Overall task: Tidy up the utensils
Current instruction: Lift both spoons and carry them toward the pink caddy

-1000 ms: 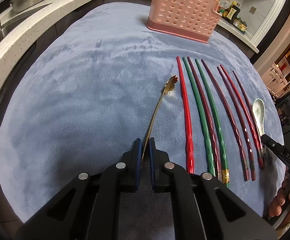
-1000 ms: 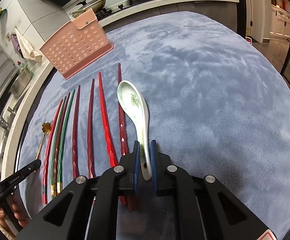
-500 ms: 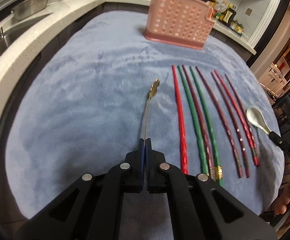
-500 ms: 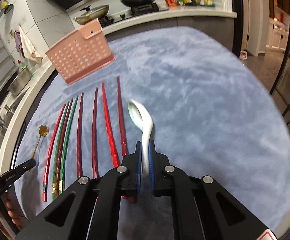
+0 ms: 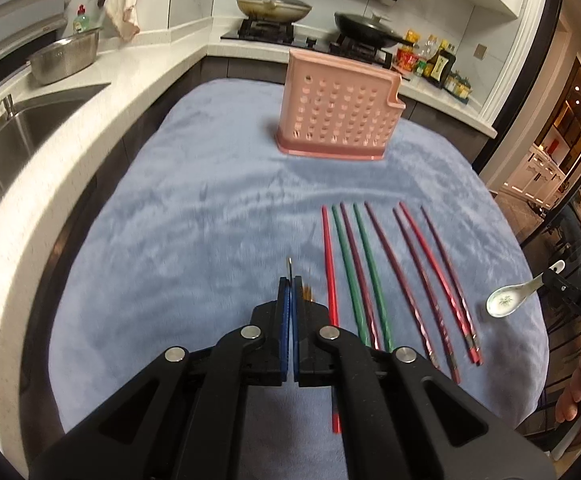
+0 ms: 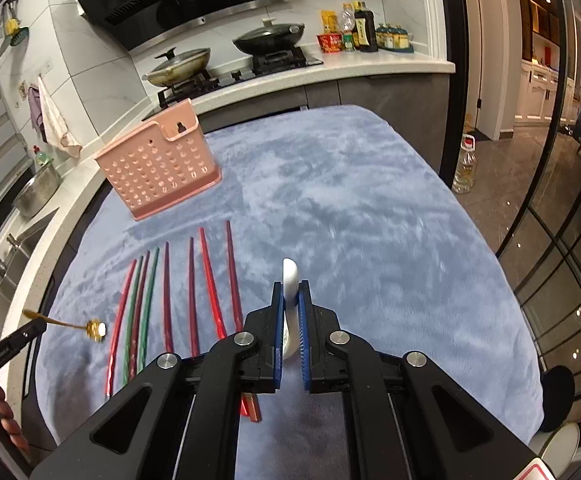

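My left gripper (image 5: 290, 284) is shut on a thin gold spoon (image 5: 290, 266) and holds it lifted above the blue cloth; the spoon shows in the right wrist view (image 6: 90, 326) at the left. My right gripper (image 6: 289, 292) is shut on a white ceramic spoon (image 6: 290, 276), also lifted; its bowl shows in the left wrist view (image 5: 504, 300) at the right. Several red, maroon and green chopsticks (image 5: 370, 276) lie in a row on the cloth between the grippers. A pink perforated utensil holder (image 5: 338, 108) stands upright at the far side of the cloth.
The blue cloth (image 5: 210, 200) covers the table. A white counter with a sink (image 5: 18, 132) runs along the left. A stove with pans (image 6: 226, 64) and bottles (image 6: 362, 32) stands behind the holder. A bottle (image 6: 465, 164) stands on the floor at the right.
Both grippers have risen off the cloth with their spoons. The gold spoon and the white spoon now hang in the air, and both views have tilted up toward the kitchen.
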`<state>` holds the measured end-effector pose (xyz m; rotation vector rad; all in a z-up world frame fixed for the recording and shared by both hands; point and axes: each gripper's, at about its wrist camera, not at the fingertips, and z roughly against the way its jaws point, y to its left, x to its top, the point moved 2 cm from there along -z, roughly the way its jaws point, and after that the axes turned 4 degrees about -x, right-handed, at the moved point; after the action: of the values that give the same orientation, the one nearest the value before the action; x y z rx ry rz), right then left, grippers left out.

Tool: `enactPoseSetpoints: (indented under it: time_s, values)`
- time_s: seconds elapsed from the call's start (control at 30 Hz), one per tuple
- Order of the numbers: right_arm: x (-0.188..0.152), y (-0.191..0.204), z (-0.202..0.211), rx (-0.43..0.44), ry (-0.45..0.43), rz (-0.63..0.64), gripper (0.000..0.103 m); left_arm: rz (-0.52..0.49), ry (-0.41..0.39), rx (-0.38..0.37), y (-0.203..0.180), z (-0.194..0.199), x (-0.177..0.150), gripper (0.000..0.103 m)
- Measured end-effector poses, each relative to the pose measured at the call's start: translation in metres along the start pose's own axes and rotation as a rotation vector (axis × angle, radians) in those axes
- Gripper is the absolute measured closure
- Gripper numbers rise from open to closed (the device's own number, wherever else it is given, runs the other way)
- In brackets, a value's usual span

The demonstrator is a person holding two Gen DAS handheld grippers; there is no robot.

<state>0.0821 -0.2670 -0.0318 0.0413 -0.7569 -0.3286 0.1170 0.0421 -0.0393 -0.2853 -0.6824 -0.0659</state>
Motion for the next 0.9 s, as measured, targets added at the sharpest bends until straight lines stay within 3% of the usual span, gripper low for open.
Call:
enactPoseSetpoints:
  time_s: [0.3, 0.7, 0.9]
  values:
    - [0.045, 0.018, 0.005, 0.036, -0.073, 0.032, 0.096, -0.039, -0.09, 0.009, -0.005, 0.013, 0.049, 0.103]
    - [0.18, 0.098, -0.023, 0.172, -0.196, 0.081, 0.096, -0.104, -0.36, -0.023, -0.037, 0.031, 0.207, 0.103]
    - [0.226, 0.132, -0.068, 0.199, -0.18, 0.087, 0.096, -0.1, -0.357, -0.011, -0.04, -0.005, 0.253, 0.103]
